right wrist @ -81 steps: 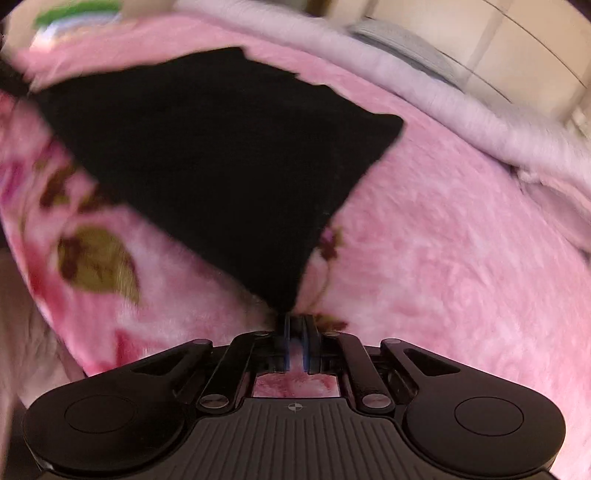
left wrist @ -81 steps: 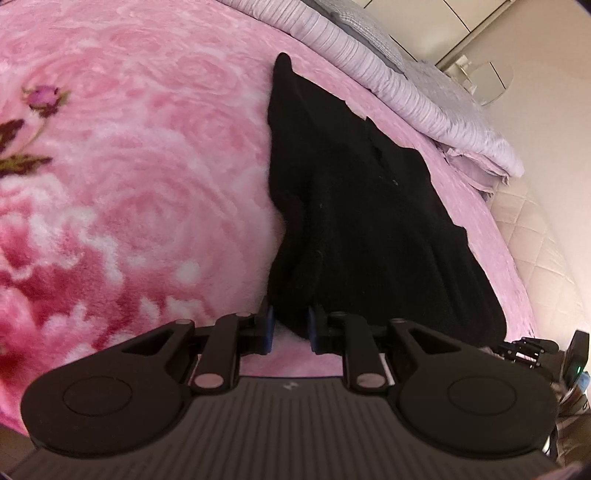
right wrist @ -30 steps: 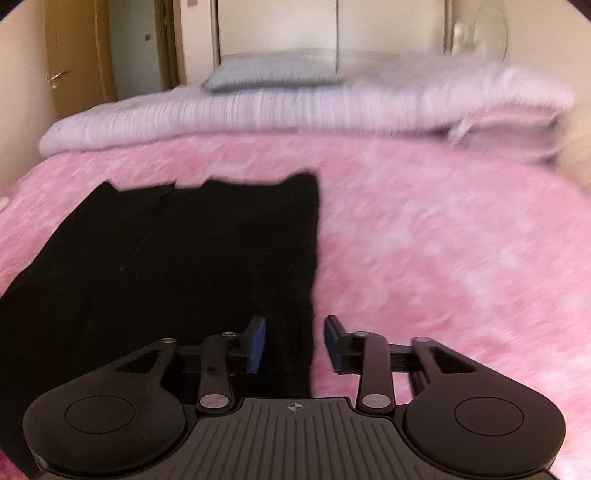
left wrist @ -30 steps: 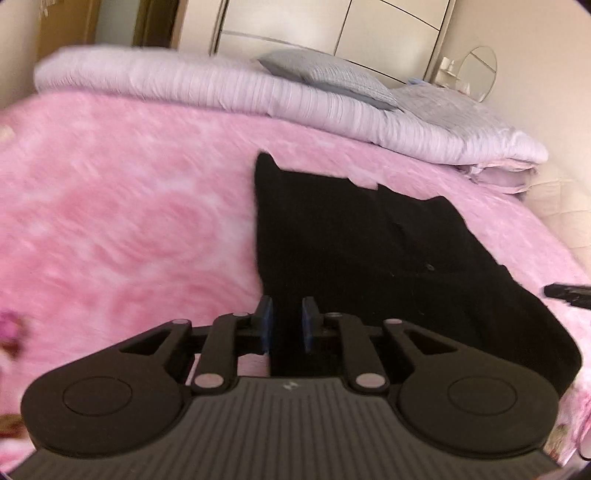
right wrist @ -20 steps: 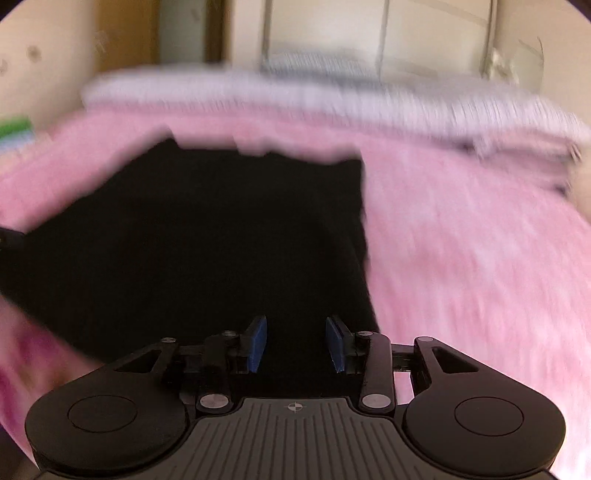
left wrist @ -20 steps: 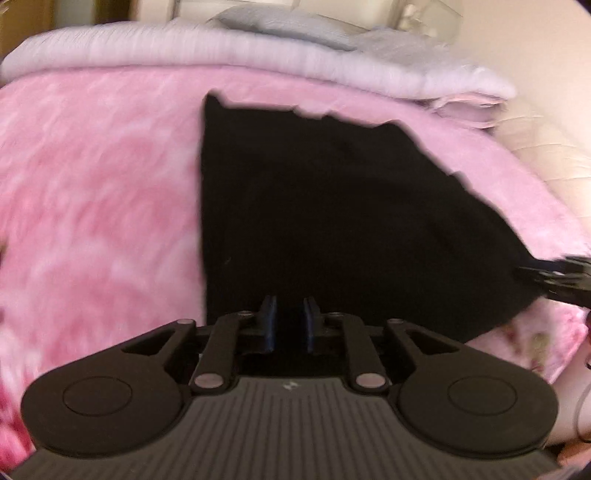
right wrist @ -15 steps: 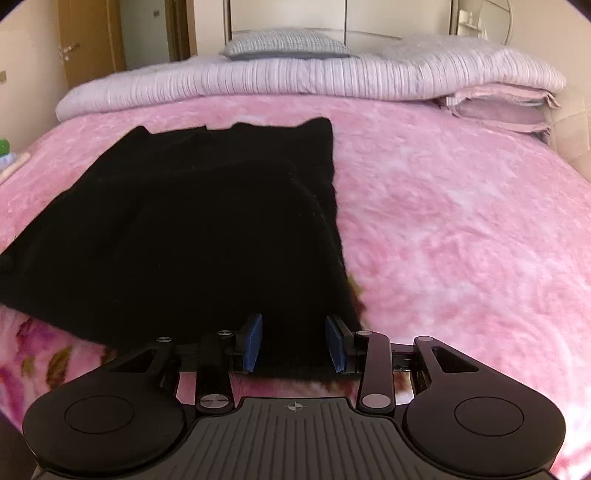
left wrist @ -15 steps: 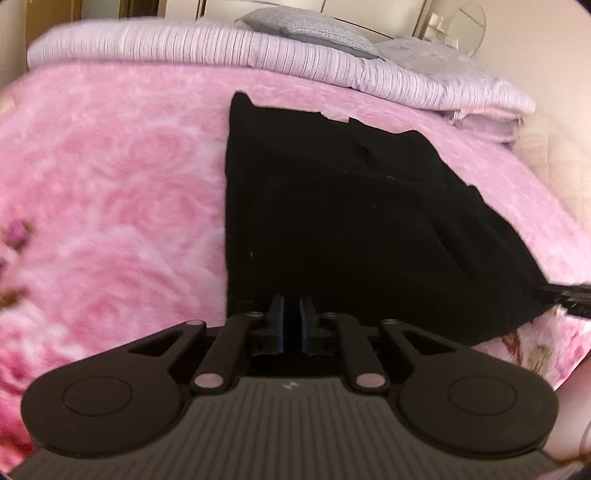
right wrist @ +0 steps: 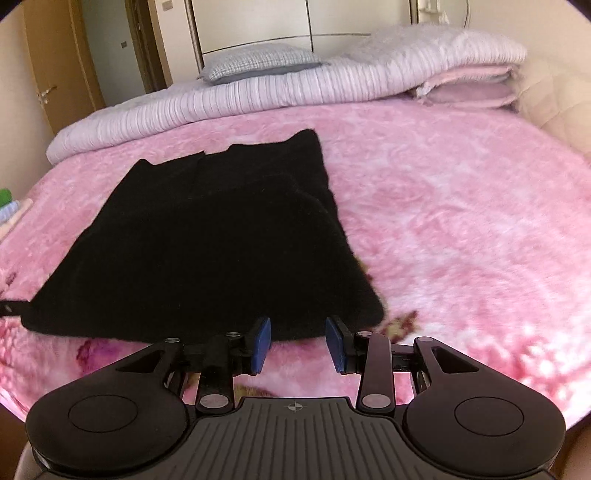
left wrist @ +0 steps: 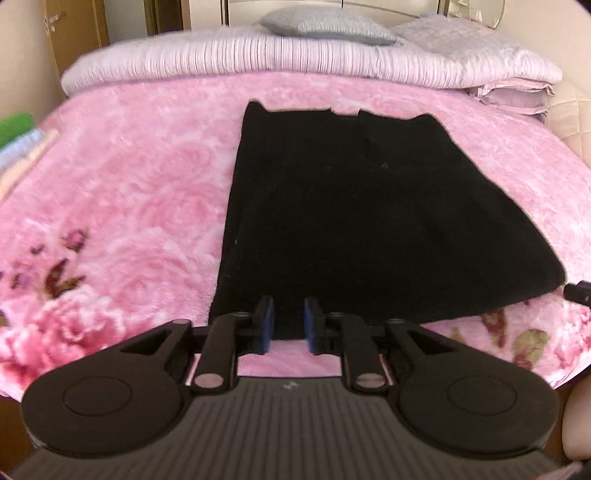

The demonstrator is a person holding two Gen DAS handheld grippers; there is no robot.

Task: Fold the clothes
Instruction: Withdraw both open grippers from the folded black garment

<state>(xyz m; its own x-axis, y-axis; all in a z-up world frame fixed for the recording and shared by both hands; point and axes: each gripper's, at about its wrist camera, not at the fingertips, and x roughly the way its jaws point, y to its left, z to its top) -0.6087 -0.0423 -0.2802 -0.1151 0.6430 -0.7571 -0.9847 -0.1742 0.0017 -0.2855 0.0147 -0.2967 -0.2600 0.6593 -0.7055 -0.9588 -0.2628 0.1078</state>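
Observation:
A black garment [left wrist: 369, 221] lies flat and folded on the pink floral blanket [left wrist: 129, 203], its near hem toward me. My left gripper [left wrist: 289, 321] hovers at the hem's left part. Its jaws are opening, and the blue pads stand apart with the hem showing in the gap, not pressed. In the right wrist view the same garment [right wrist: 207, 251] has its near right corner just beyond my right gripper [right wrist: 298, 343], which stands open and holds nothing. Each view shows the tip of the other gripper at the garment's far corner.
A folded lilac quilt [left wrist: 295, 55] and a grey pillow [left wrist: 325, 26] lie across the bed's far side. A small stack with a green item [left wrist: 14, 125] sits at the left edge. A wooden door [right wrist: 48, 66] and wardrobe stand behind. Bare pink blanket [right wrist: 461, 221] stretches to the right.
Both grippers drew back toward the bed's near edge. The left jaws, shut at the hem half a second ago, have parted. The right jaws stayed open.

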